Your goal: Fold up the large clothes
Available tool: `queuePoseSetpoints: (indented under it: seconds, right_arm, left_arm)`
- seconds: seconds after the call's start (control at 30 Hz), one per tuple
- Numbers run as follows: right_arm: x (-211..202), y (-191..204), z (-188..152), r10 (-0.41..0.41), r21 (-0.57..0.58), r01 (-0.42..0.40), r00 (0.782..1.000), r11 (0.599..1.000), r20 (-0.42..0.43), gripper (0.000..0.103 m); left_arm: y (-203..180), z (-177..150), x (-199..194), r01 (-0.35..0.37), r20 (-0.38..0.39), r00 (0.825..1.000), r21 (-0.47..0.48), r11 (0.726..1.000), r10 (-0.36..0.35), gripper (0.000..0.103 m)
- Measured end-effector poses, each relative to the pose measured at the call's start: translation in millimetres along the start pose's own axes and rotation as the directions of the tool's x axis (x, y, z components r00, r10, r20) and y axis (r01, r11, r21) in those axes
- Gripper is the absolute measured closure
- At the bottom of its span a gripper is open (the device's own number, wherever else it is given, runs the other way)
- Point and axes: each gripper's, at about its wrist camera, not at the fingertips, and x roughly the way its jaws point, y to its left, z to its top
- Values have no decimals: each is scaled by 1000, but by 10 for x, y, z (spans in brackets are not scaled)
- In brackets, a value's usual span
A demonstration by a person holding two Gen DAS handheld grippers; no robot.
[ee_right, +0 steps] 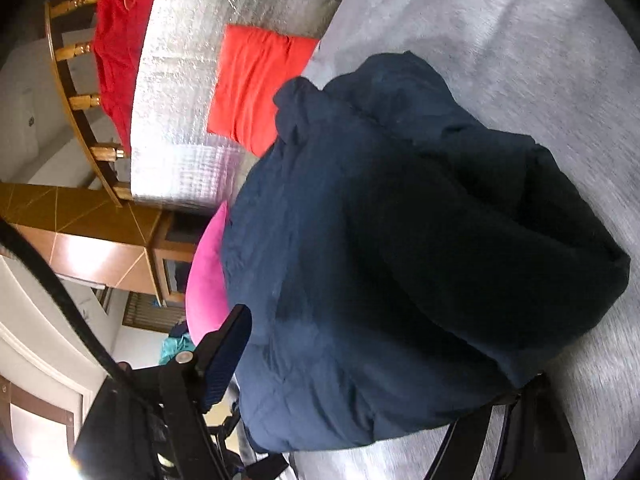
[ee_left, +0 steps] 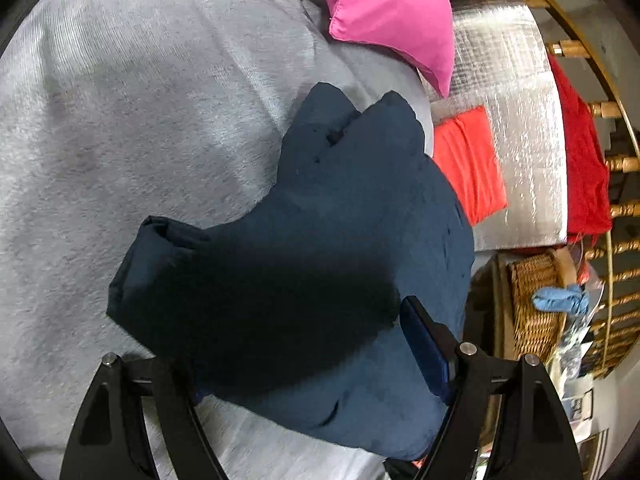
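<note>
A dark navy padded garment (ee_left: 312, 248) lies bundled and folded on a grey fleece-covered bed (ee_left: 120, 120). My left gripper (ee_left: 296, 364) has the bundle between its wide-set fingers; the right fingertip (ee_left: 424, 344) shows, the left one is hidden under the cloth. In the right wrist view the same navy garment (ee_right: 400, 248) fills the space between my right gripper's (ee_right: 372, 380) fingers; the left pad (ee_right: 228, 352) shows, the right one is covered. Both grippers hold the thick bundle from opposite sides.
A pink pillow (ee_left: 392, 12) lies at the bed's far edge. A folded orange-red cloth (ee_left: 468, 164) sits on a silver foil mat (ee_left: 516, 120), with a red garment (ee_left: 584, 168) by a wooden railing. A wicker basket (ee_left: 536, 304) stands to the right. A wooden cabinet (ee_right: 88, 240) is nearby.
</note>
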Motion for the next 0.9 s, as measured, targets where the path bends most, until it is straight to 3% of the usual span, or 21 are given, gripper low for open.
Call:
queuePoseSetpoints:
  seconds: [0.07,0.13,0.33,0.63,0.9]
  right_arm:
    - [14,28,-5,-36,-10,36,999,999,6,31]
    - [27,18,-37,-87,-33,87,996,996,6,50]
    - [-9,206,-123,-158,-165,163,986,973,43,63]
    - [-262,344,-304,-182,-271,196,980,943,76,67]
    - [-631,265,-628,-183,-293,184,983,938,30,67]
  left_arm:
    - [-24,16,46,-22,23,999,8,1000,22,30]
    - [-80,27,99,-43,44,998,29,999,42,40]
    - [-293,-20,75,-107,107,990,149,983,92,67]
    - [-245,-229,-285,-116,103,990,223,968,95,73]
    - [-23,-508,-664,-127,73,991,277,952,111,73]
